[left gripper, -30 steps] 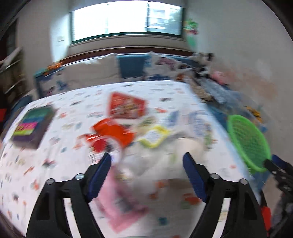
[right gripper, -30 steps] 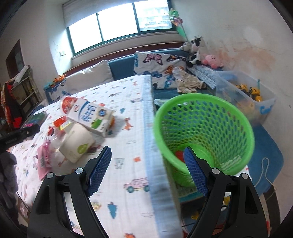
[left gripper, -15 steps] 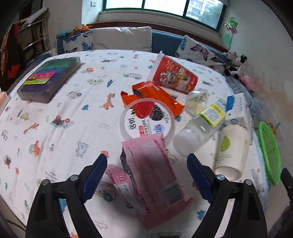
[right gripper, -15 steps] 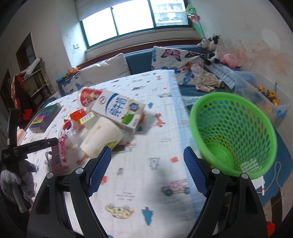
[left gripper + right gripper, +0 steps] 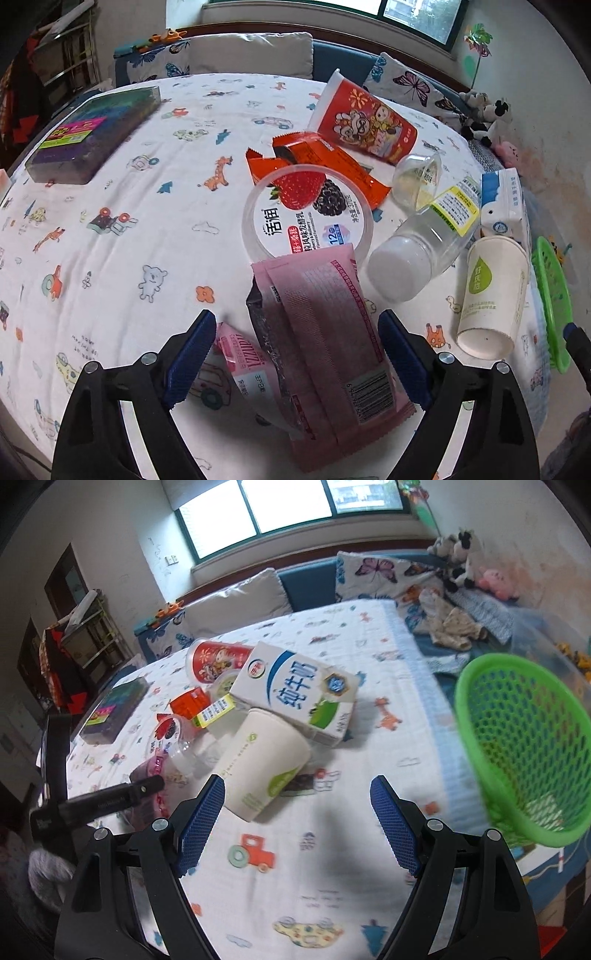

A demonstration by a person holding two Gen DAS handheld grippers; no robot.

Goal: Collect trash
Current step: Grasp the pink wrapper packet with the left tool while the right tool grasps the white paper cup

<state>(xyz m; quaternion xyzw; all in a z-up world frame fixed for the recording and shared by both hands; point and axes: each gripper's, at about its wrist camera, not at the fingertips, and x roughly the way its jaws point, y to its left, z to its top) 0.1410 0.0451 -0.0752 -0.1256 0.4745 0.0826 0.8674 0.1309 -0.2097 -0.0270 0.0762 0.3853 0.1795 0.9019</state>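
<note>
So the left gripper (image 5: pixel 295 354) is hovering over the flat pink foil snack wrapper (image 5: pixel 325 354) on the cartoon-print tablecloth (image 5: pixel 110 258), its jaws having just been opening and now sitting wide on either side of the wrapper without pinching it. Looks like the pick-up step is just starting, and next it probably needs to drop down and squeeze that thin wrapper. Over on the right, the right gripper (image 5: pixel 297 823) is hanging open and empty near the tipped white paper cup (image 5: pixel 264 764), with the green plastic mesh basket (image 5: pixel 524 746) waiting off the table edge.
</note>
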